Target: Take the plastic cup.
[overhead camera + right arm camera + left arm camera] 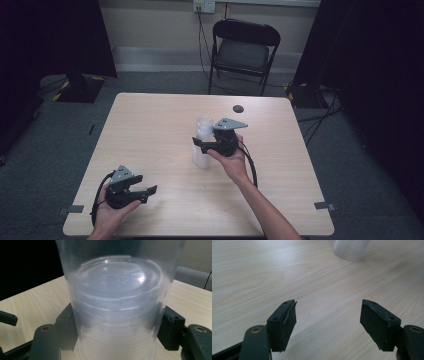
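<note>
Fingers of the right gripper [116, 336] clasp the clear cup stack [117, 302] mid-table; left gripper [328, 322] fingers gape near the front edge.

A pale wooden desk [150, 125] stands on grey carpet [360, 165]. Behind it, a black folding chair [244, 52] faces the desk, set against a cream wall [150, 25] with a socket [204, 5] and cables hanging down. Dark curtains [50, 35] hang at both sides. Tape marks [324, 205] sit at the near desk corners. The light is dim.
</note>
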### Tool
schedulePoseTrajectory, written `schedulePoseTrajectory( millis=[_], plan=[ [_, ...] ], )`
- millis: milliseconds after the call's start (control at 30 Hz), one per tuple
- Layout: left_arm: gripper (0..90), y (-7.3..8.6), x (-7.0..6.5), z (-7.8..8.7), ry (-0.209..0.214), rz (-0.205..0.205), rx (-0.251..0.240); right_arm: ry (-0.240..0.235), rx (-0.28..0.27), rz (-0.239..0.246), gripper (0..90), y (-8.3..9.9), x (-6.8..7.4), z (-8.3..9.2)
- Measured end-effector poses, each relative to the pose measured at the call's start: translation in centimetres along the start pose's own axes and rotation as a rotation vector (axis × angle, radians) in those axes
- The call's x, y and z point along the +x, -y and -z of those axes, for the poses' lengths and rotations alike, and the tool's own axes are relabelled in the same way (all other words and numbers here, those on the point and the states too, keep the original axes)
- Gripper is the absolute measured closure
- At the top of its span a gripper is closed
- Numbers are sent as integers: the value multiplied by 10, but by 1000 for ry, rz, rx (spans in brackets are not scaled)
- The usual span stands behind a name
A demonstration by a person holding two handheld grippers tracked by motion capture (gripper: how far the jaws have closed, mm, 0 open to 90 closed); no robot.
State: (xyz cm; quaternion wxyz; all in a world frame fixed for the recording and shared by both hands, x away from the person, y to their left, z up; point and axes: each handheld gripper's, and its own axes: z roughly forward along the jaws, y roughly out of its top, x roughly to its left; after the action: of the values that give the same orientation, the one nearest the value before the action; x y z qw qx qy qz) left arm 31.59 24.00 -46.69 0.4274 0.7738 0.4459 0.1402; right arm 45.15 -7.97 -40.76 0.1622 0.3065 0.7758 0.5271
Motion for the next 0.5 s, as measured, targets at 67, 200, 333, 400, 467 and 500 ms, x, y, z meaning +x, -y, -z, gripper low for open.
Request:
schedulePoseTrajectory(
  millis=[67, 200, 333, 400, 467, 500],
  plan=[
    [289, 0, 0, 0, 1, -3, -1, 3, -7, -3, 304, -2, -1, 0],
    [290, -1, 0, -1, 5, -7, -3, 4, -16, -4, 307, -6, 0, 0],
    [289, -2, 1, -1, 8, -4, -6, 2, -28, -8, 315, -11, 1, -1],
    [289, -2, 1, -1, 7, -7, -5, 4, -37, -10, 317, -13, 2, -2],
    [290, -3, 1, -1, 12, -7, -4, 8, -40, -10, 321, -13, 2, -2],
    [292, -3, 1, -2, 11, -8, -2, 6, -44, -17, 323, -14, 2, -2]
  ],
)
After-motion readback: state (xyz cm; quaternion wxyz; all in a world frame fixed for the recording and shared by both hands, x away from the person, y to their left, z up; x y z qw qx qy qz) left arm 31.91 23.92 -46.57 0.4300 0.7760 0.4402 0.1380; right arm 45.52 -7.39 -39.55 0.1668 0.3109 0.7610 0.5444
